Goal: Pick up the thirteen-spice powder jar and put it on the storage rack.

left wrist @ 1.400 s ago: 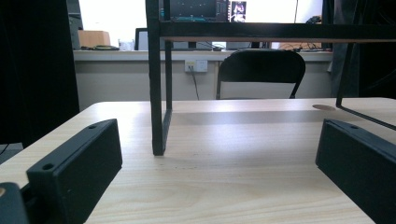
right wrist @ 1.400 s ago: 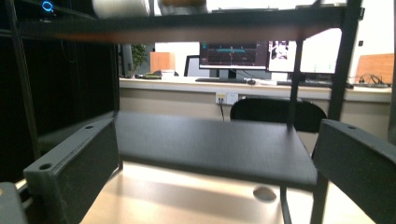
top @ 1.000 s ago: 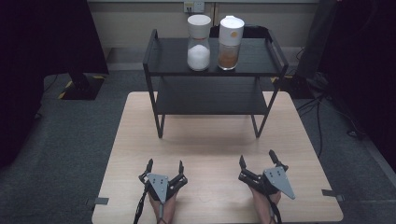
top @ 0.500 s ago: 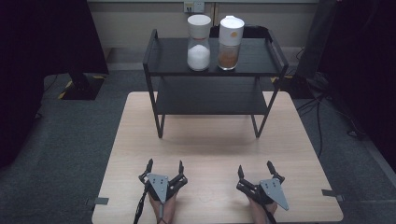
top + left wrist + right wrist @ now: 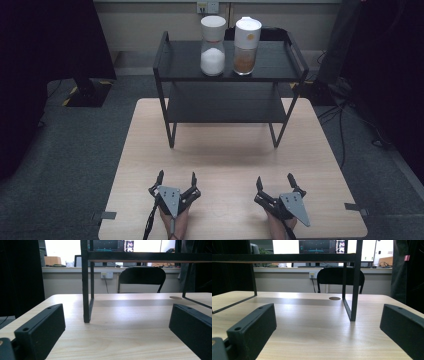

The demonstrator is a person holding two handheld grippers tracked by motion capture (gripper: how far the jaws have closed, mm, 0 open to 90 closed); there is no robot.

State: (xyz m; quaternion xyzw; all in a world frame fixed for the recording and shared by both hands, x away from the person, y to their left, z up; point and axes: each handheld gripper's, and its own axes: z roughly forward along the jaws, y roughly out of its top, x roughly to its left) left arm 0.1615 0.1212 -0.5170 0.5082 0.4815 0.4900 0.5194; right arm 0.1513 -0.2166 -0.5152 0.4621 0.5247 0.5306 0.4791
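A black two-tier rack [image 5: 280, 75] stands at the far half of the wooden table [image 5: 220, 160]. On its top shelf sit two white-lidded jars side by side: one with white contents [image 5: 212, 50], one with brown contents [image 5: 247, 50]. My left gripper [image 5: 177, 176] rests near the table's front edge, open and holding nothing. My right gripper [image 5: 274, 178] lies to its right, also open and holding nothing. In the left gripper view the left gripper [image 5: 117, 308] faces the rack's leg [image 5: 86, 290]. In the right gripper view the right gripper [image 5: 328, 307] faces another leg [image 5: 353, 290].
The rack's lower shelf [image 5: 225, 102] is bare. A black chair [image 5: 141, 277] stands behind the table, with monitors on a counter beyond. Cables [image 5: 345, 115] lie on the grey floor at the right. Bare tabletop lies between the grippers and the rack.
My right gripper has slid back a little toward the table's front edge. The left gripper, the rack and the jars have not moved.
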